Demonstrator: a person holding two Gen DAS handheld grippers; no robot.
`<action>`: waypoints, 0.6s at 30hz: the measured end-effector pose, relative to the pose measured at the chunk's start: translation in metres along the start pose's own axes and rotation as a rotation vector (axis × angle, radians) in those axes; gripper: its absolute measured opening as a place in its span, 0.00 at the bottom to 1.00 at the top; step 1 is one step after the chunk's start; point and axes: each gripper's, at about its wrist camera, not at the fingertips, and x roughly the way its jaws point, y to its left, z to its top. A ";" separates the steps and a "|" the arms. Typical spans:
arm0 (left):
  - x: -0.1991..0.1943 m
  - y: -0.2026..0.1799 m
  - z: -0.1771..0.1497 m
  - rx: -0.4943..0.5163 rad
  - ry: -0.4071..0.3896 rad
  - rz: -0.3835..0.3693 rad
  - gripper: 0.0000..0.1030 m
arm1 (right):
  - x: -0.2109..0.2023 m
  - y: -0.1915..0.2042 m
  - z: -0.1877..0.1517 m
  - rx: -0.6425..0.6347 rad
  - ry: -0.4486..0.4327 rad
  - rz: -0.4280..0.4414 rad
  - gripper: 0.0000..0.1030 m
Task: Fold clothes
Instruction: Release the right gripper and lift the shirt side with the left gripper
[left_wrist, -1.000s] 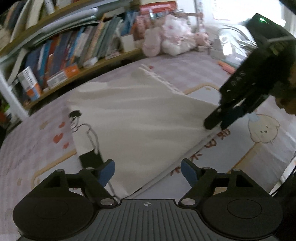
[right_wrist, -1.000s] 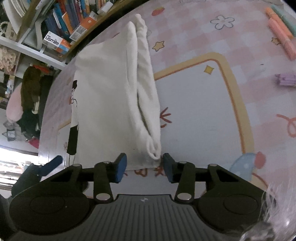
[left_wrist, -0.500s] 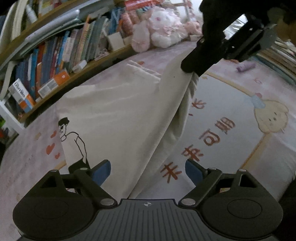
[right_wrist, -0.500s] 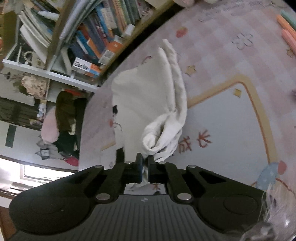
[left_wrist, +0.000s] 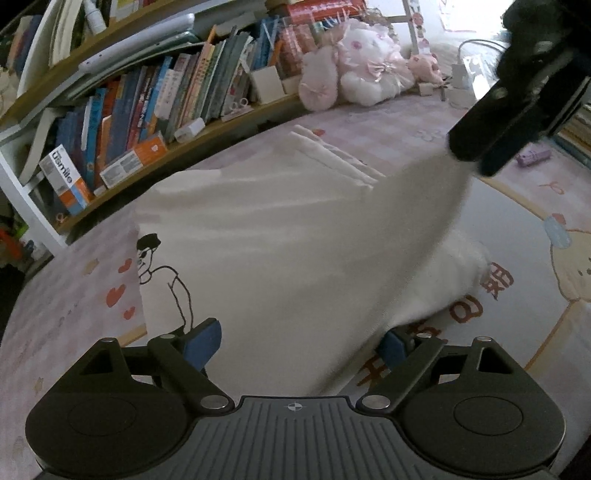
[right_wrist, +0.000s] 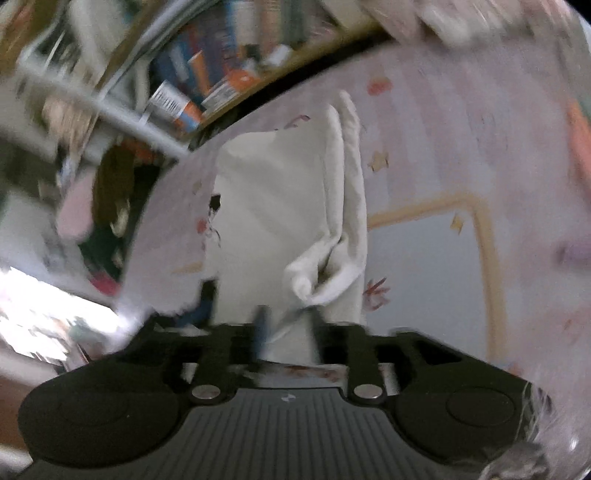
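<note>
My right gripper (left_wrist: 476, 162), open 1 s ago, had clamped the white shirt (left_wrist: 280, 251)'s right edge & lifted it off the mat (left_wrist: 517, 206); fold underway. Left gripper (left_wrist: 299, 341) was open at near hem.

Pink patterned play mat (left_wrist: 399, 125) under a white garment (left_wrist: 280, 236), plush toys (left_wrist: 354, 81) at its far edge.

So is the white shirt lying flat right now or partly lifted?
Partly lifted: the right gripper holds one edge of the white shirt up off the mat, the rest lies flat.
</note>
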 end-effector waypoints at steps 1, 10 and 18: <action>0.000 0.001 0.001 -0.003 0.002 -0.003 0.87 | -0.002 0.008 -0.001 -0.115 -0.005 -0.051 0.54; 0.003 0.012 0.008 -0.023 0.020 -0.035 0.87 | 0.030 0.046 -0.054 -1.009 0.102 -0.283 0.76; 0.007 0.018 0.009 -0.038 0.035 -0.073 0.87 | 0.057 0.082 -0.068 -1.266 0.098 -0.145 0.78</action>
